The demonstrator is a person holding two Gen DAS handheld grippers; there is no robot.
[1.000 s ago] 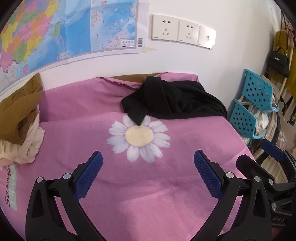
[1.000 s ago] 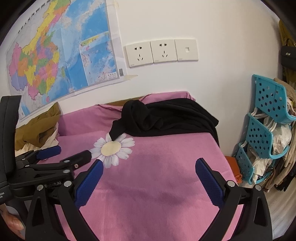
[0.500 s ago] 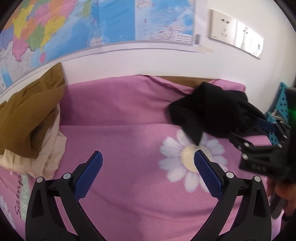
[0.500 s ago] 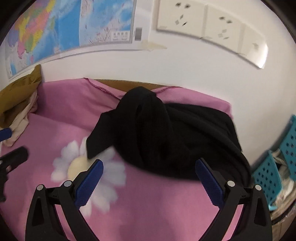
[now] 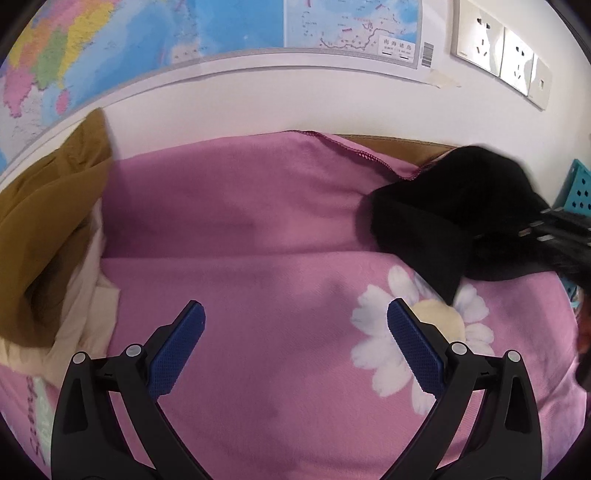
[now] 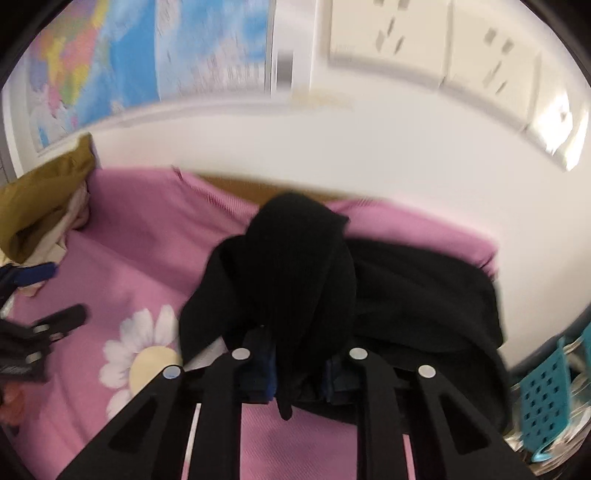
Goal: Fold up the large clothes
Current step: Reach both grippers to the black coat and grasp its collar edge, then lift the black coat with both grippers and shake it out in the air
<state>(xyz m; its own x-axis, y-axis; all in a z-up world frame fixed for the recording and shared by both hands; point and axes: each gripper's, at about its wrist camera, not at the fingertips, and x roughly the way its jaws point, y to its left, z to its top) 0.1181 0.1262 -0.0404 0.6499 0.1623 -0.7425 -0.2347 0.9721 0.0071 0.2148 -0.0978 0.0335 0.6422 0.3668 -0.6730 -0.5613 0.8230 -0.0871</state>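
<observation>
The right gripper [image 6: 300, 373] is being clamped on a fold of the black garment [image 6: 314, 280]; its jaws have just been closing, and the cloth is seen pinched between the blue pads [image 6: 264, 373]. The rest of the garment is lying heaped at the far right of the pink blanket [image 5: 258, 229], its edge touching the printed daisy [image 5: 424, 328]. The left gripper [image 5: 295, 347] is being held above bare blanket with its jaws wide apart and nothing between them. A brown and cream pile of clothes [image 5: 48, 243] is lying at the left. On the wall behind, a map [image 5: 184, 33] and sockets [image 5: 498, 55] are being shown.
</observation>
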